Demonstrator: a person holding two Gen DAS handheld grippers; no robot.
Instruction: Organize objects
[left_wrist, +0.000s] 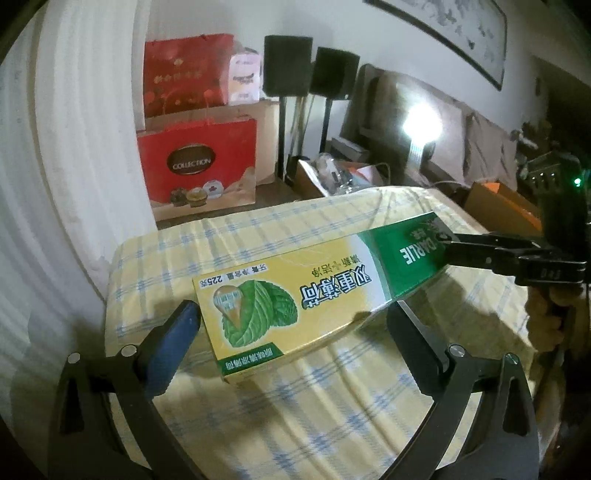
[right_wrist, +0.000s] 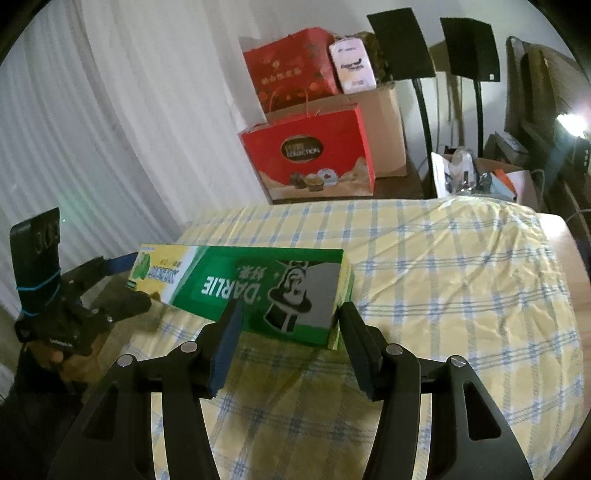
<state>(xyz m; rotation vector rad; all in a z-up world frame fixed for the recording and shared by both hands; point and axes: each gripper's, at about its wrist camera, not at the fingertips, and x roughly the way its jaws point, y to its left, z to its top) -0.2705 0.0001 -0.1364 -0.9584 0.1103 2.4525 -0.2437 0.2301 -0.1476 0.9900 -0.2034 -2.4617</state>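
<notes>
Toothpaste box (left_wrist: 306, 295) spanned both tongs lengthwise over the bed (right_wrist: 461, 258): right tongs (right_wrist: 288, 317) clamped the green end, left tongs (left_wrist: 291, 314) bracketed the yellow end, contact unclear.

Open checked bedcover (right_wrist: 461, 280) at right and lower centre of frame, toothpaste box (right_wrist: 243, 284) blocking middle left, red gift bags (right_wrist: 310, 155) crowding upper centre beyond bed edge.

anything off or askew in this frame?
Nothing damaged or spilled. The long green-and-yellow cardboard toothpaste box is held off the yellow plaid bedsheet, one end in the left tool, the other in the right tool, printing upside down to both cameras.
</notes>
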